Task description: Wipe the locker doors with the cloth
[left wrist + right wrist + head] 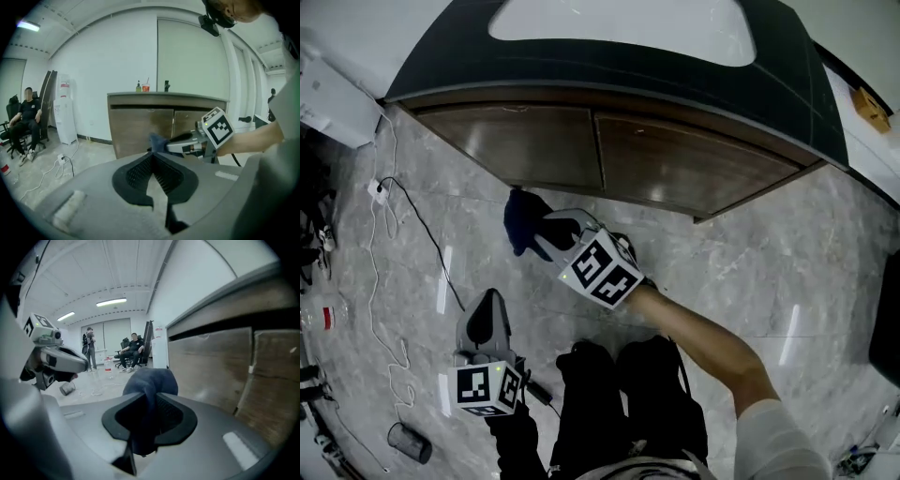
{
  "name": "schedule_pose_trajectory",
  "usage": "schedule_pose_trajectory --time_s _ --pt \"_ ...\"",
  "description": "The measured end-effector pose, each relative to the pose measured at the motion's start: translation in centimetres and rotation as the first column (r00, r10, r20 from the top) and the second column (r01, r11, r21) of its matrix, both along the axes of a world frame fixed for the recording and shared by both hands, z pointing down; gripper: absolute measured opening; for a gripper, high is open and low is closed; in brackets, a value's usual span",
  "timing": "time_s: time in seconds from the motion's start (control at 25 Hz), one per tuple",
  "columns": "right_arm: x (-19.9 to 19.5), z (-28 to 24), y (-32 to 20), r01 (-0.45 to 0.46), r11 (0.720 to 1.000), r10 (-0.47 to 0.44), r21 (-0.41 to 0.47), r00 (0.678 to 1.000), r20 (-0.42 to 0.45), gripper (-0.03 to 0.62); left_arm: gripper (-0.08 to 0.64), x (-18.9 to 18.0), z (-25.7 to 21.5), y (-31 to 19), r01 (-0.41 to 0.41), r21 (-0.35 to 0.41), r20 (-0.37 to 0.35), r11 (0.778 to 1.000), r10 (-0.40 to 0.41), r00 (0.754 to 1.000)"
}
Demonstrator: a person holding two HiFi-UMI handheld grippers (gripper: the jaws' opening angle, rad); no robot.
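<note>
Grey marble floor (pixel 750 253) spreads below you, and the curved counter (pixel 628 66) with its dark top has the two brown locker doors (pixel 525 141) set under its edge. Your right tool (pixel 542 230) is out in front of the doors, low on the left-hand one, its jaws clamped on the dark blue cloth (pixel 521 220). Your left tool (pixel 487 307) hangs well back from the doors, jaws together with nothing between them.

The cloth bunches past the tips of your right tool, near the doors. I judge it not yet pressed on the wood.

Watch the grip: only a fold sits between the jaws, so a hard drag across the doors could pull the cloth free. If it slips or thins out, the tool's bare tips may scrape the wood. The seam between the doors could also snag the bunched end as you cross.
</note>
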State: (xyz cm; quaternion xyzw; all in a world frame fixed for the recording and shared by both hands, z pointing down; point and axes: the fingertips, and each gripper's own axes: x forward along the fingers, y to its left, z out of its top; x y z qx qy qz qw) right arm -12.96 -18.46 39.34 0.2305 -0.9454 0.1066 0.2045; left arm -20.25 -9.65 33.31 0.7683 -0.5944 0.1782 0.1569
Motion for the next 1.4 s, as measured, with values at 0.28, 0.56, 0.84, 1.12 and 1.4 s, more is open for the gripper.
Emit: schedule_pose_trajectory --time_s 0.28,0.56,0.84,1.12,1.4 --pt "11.1 -16.1 5.9 -0.244 0.968 0.249 -0.06 0.965 0.081 0.073 0.0 6.0 -16.8 -0.2 -0.052 0.021 -0.013 0.998 0.053 0.999" --pt "20.3 -34.5 12.7 -0.466 0.884 0.461 0.038 0.882 0.1 0.072 0.0 12.6 -32.7 2.8 -0.114 0.077 -0.016 0.991 0.115 0.993" --pt "24.6 -44.1 17.7 -0.595 0.801 0.587 0.069 0.803 0.103 0.072 0.0 15.9 -42.7 5.7 -0.23 0.143 -0.053 0.963 0.239 0.97" --pt "22.9 -51.6 23.7 -0.728 0.676 0.711 0.112 0.685 0.158 0.072 0.0 13.8 -48.3 11.4 -0.356 0.191 0.025 0.915 0.358 0.933" --pt "18.8 -55.0 30.0 -0.789 0.605 0.763 0.109 0.613 0.203 0.072 0.0 11.2 -50.4 17.4 -0.422 0.205 -0.041 0.883 0.439 0.898"
